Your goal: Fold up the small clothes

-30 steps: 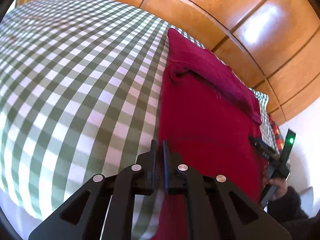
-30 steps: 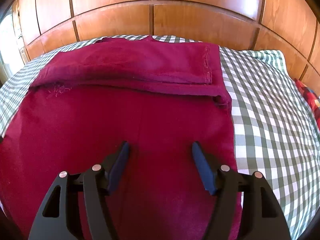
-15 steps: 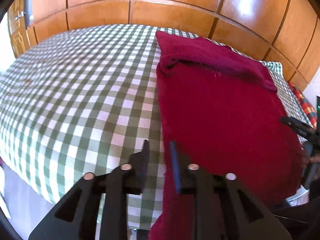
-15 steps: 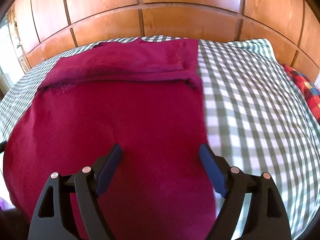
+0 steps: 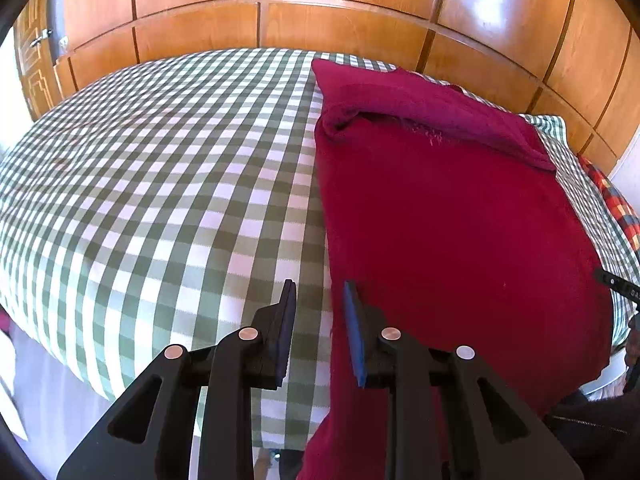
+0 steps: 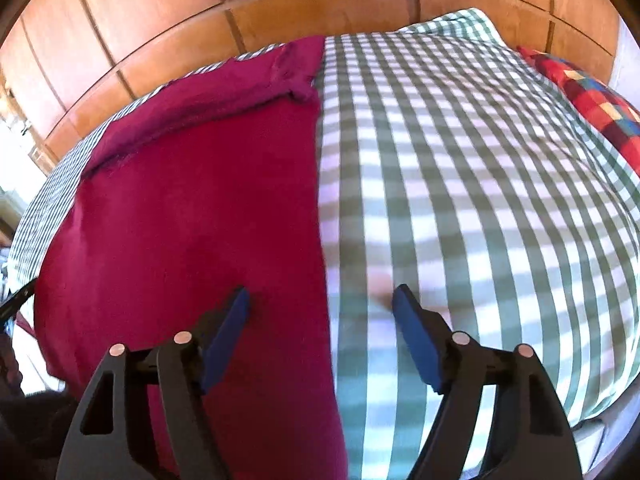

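Note:
A dark red garment [image 5: 440, 220] lies flat on the checked bed, its far end folded back over itself [image 5: 420, 108]. My left gripper [image 5: 319, 284] is open by a narrow gap above the garment's left edge, and its pads do not press on the cloth. In the right wrist view the garment [image 6: 200, 200] fills the left half. My right gripper [image 6: 321, 292] stands wide over its right edge with the jaws closing. The edge runs between the fingers but nothing is pinched.
The green and white checked sheet [image 5: 160, 180] covers the bed [image 6: 460, 160]. Wooden panelling [image 5: 340, 20] stands behind it. A red patchwork cushion [image 6: 580, 96] lies at the far right. A person's dark sleeve [image 5: 592, 420] shows at the near right corner.
My left gripper went from shut to slightly open and levelled out over the garment's left edge. My right gripper slid rightward from the garment's middle to its right edge.

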`<state>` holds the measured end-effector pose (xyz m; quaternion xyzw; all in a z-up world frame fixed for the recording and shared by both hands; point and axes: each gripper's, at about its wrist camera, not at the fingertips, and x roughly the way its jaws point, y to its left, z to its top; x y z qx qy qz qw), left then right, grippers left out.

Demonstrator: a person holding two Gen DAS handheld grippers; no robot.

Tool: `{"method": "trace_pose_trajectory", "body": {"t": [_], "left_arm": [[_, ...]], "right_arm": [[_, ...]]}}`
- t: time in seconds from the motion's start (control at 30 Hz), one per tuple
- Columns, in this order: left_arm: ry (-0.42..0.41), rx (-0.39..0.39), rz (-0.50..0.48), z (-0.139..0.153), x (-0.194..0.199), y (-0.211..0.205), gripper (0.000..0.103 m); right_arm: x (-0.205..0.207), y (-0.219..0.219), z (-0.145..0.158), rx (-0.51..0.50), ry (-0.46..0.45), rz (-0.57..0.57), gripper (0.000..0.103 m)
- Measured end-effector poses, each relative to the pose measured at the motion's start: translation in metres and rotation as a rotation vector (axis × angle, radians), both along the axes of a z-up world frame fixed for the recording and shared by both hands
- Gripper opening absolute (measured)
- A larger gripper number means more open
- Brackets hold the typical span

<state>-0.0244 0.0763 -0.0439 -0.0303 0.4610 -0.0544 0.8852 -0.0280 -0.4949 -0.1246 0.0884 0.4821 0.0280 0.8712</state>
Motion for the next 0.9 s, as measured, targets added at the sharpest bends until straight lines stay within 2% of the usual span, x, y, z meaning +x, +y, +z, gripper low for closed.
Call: {"method": "trace_pose_trajectory", "body": {"t": [0.17, 0.27, 0.47, 0.63, 0.7, 0.77, 0.8, 0.87, 0.9], "left_arm": [[0.014, 0.004, 0.002, -0.004, -0.007, 0.002, 0.023], [0.022, 0.011, -0.004, -0.005, -0.012, 0.001, 0.023], [0.069, -0.057, -0.04, -0.006, -0.03, 0.01, 0.023], [0.1, -0.129, -0.097, -0.005, -0.043, 0.009, 0.023], [0.119, -0.15, -0.109, -0.008, -0.047, 0.01, 0.023], [0.135, -0.16, -0.122, -0.01, -0.05, 0.009, 0.023], [0.138, -0.167, -0.133, -0.01, -0.053, 0.009, 0.023], [0.142, -0.223, -0.161, -0.009, -0.056, 0.012, 0.014], [0.141, -0.249, -0.172, -0.007, -0.057, 0.013, 0.008]], "right_arm": [[-0.016, 0.012, -0.002, 0.012, 0.029, 0.056, 0.073], [-0.028, 0.016, -0.002, 0.054, 0.066, 0.1, 0.07], [-0.061, 0.011, -0.01, 0.203, 0.16, 0.135, 0.057], [-0.081, 0.009, -0.026, 0.276, 0.231, 0.154, 0.054], [-0.083, 0.011, -0.032, 0.277, 0.249, 0.158, 0.05], [-0.085, 0.015, -0.034, 0.286, 0.26, 0.186, 0.03], [-0.083, 0.017, -0.032, 0.285, 0.256, 0.199, 0.026], [-0.081, 0.023, -0.026, 0.288, 0.249, 0.238, 0.019], [-0.08, 0.027, -0.02, 0.294, 0.24, 0.263, 0.019]]}}
